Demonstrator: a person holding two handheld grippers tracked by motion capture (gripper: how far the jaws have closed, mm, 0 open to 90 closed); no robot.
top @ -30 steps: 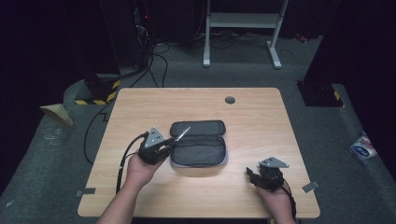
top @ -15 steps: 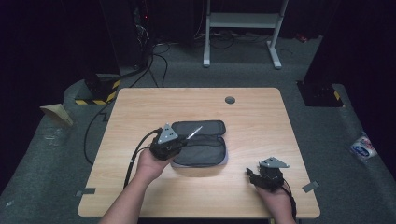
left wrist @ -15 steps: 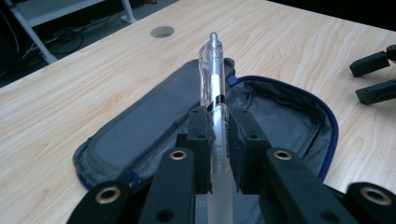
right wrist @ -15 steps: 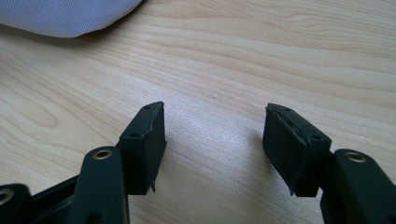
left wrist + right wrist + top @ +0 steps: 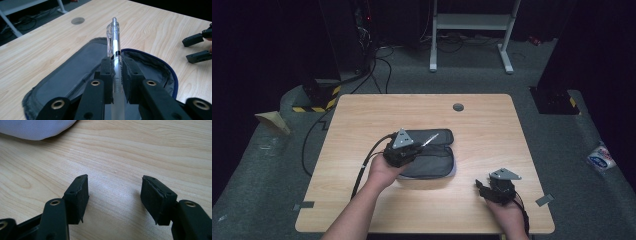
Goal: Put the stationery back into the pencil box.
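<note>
Above the open pencil case [image 5: 428, 154], a clear pen [image 5: 114, 47] is held by its lower barrel, pinched between the pressed-together jaws of the left tool [image 5: 116, 72], its clicker end pointed away over the far edge of the case. Compared with a second ago, the pen has been carried from the case's left end to a spot over the unzipped opening, so the drop into the case is judged close; only lowering and release seem to be left. Around it, the case is seen lying flat at the middle of the tabletop [image 5: 362, 120], its dark lining exposed. Well apart, near the front right edge, the right tool [image 5: 115, 195] is kept spread wide over bare wood, gripping nothing.
</note>
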